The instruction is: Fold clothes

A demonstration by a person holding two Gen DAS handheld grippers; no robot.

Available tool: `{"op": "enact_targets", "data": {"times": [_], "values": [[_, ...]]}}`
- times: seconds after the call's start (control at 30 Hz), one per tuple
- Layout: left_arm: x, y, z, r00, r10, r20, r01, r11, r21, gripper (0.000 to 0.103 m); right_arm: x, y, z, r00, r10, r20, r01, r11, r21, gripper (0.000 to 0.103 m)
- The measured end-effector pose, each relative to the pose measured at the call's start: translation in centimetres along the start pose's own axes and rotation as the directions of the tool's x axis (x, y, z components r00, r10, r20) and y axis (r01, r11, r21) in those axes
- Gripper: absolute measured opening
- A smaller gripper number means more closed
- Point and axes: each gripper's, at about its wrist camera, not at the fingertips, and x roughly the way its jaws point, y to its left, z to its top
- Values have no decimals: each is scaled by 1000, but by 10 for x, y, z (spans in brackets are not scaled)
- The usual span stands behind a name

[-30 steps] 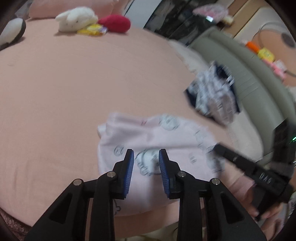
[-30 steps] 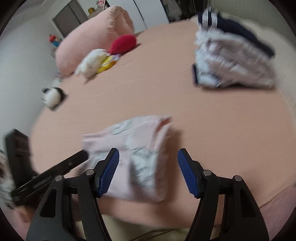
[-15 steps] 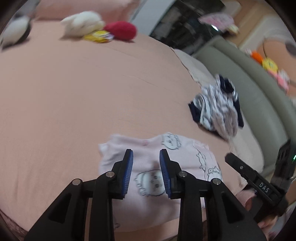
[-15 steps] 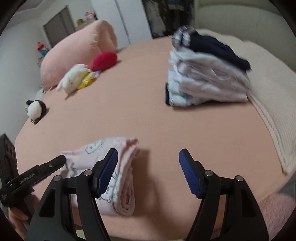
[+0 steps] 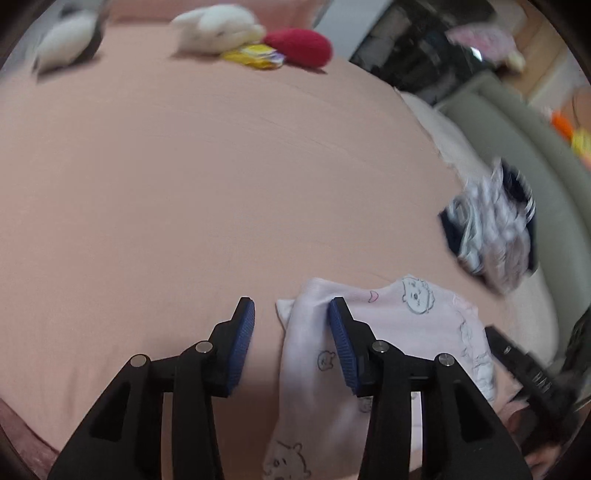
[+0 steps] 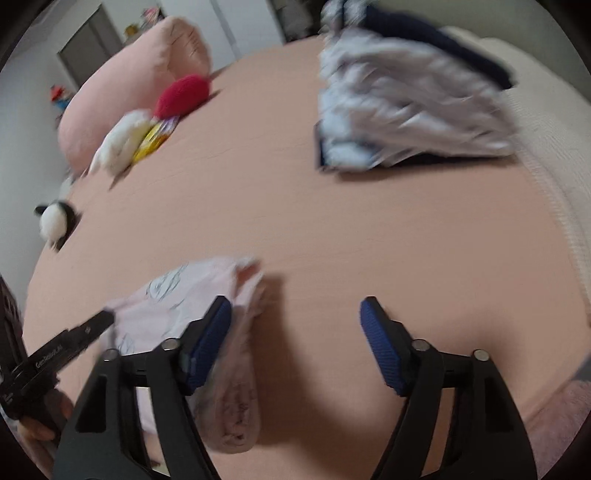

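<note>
A folded pink garment (image 5: 399, 325) with cartoon bear prints lies on the pink bed sheet (image 5: 207, 192) near the front edge. My left gripper (image 5: 291, 321) hangs over its left edge. Its jaws are opening: the right pad lies over the cloth and the left pad stands clear over bare sheet. In the right wrist view the same garment (image 6: 173, 306) lies at lower left. My right gripper (image 6: 295, 321) stands open, its left finger above the garment's folded right edge and mostly bare sheet between the pads. Each view shows the other gripper's black finger at its edge.
A stack of folded white and navy clothes (image 6: 406, 110) sits farther back on the right, beside a cream blanket (image 6: 546, 166). At the far end lie a pink pillow (image 6: 136, 85), a white plush (image 5: 218, 26), a red plush (image 5: 299, 48) and a panda plush (image 6: 55, 221).
My left gripper slid from above the garment's middle to its left edge, and its jaws spread wider. The right gripper drifted a little closer to the garment's right edge. The garment stays folded.
</note>
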Motion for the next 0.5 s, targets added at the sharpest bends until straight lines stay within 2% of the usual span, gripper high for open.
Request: {"op": "enact_targets", "data": {"times": [0.03, 0.1, 0.17, 0.23, 0.3, 0.37, 0.4, 0.43, 0.5], "values": [[-5, 0, -3, 1000, -27, 9, 27, 1000, -8, 44, -7, -2, -1, 1000, 3, 24, -3, 1000, -12, 71], [-12, -12, -13, 999, -45, 11, 44, 998, 55, 44, -19, -2, -7, 997, 61, 44, -59, 998, -32, 71], [-16, -24, -23, 999, -54, 0, 54, 991, 124, 48, -27, 8, -16, 993, 116, 34, -113, 991, -74, 71], [-10, -32, -34, 999, -30, -32, 35, 985, 169, 48, -29, 21, -25, 989, 150, 7, -148, 981, -127, 71], [-6, -35, -42, 998, 39, -43, -29, 978, 204, 48, -19, 41, -32, 989, 141, -39, -146, 970, -192, 70], [-3, -37, -45, 993, 114, -39, -102, 968, 230, 49, -13, 48, -41, 996, 55, -66, -71, 959, -275, 68], [-5, -35, -45, 985, 172, -29, -161, 958, 236, 52, -13, 47, -43, 997, 34, -68, -52, 954, -297, 68], [-7, -33, -45, 971, 237, -16, -226, 944, 240, 65, -16, 42, -43, 997, 44, -66, -61, 957, -285, 68], [-17, -21, -43, 975, 224, -16, -217, 957, 193, 66, -25, 34, -42, 997, 55, -49, -66, 963, -260, 68]]}}
